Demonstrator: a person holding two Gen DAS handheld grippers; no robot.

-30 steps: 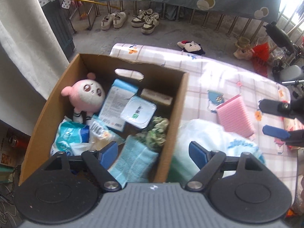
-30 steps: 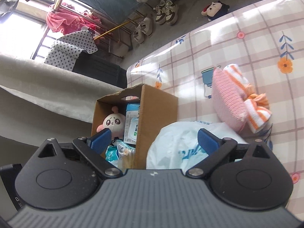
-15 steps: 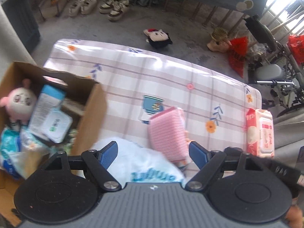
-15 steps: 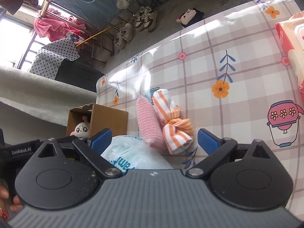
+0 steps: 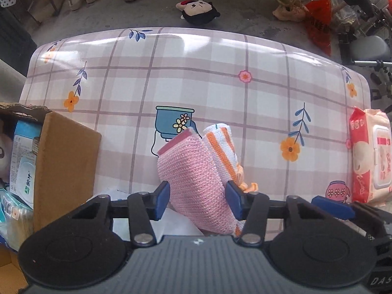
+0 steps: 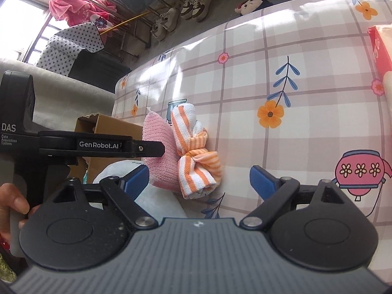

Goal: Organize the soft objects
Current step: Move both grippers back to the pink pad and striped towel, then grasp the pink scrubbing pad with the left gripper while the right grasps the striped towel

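Left tongs (image 5: 197,199) narrowed around the folded pink knit cloth (image 5: 196,171), blue pads at either flank; actual contact hard to confirm. Cloth lying on the checked counter (image 5: 196,73), touching an orange-striped towel (image 6: 196,152) knotted at its near end. Right tongs (image 6: 199,180) spread wide, holding nothing, poised low near that towel. Cardboard box (image 5: 63,161) of packets at the counter's left; wet-wipes pack (image 5: 370,156) far right. White plastic bag (image 6: 156,201) beneath the cloth's near end.
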